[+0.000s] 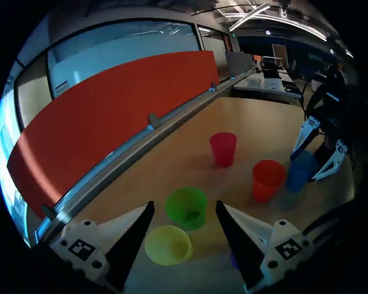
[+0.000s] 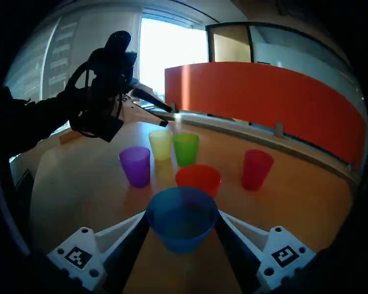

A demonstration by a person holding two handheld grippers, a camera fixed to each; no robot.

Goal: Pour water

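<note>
The right gripper (image 2: pixel 182 214) grips the blue cup (image 2: pixel 182 228) by its sides, upright, apparently lifted just off the table (image 2: pixel 292 210), near the orange cup (image 2: pixel 198 179). The left gripper (image 1: pixel 184 203) hangs spread wide, holding nothing, over the green cup (image 1: pixel 189 215) and yellow cup (image 1: pixel 168 244).

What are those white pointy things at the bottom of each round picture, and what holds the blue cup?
They are the fingers of pincher tools called grippers. A person holds one in each hand, and a small camera rides on each, looking forward along its fingers. So each picture is that gripper's own view. The left gripper is open and empty. The right gripper squeezes the blue cup between its fingers. On the wooden table stand five more cups: the purple cup, yellow cup, green cup, orange cup and red cup.
</note>
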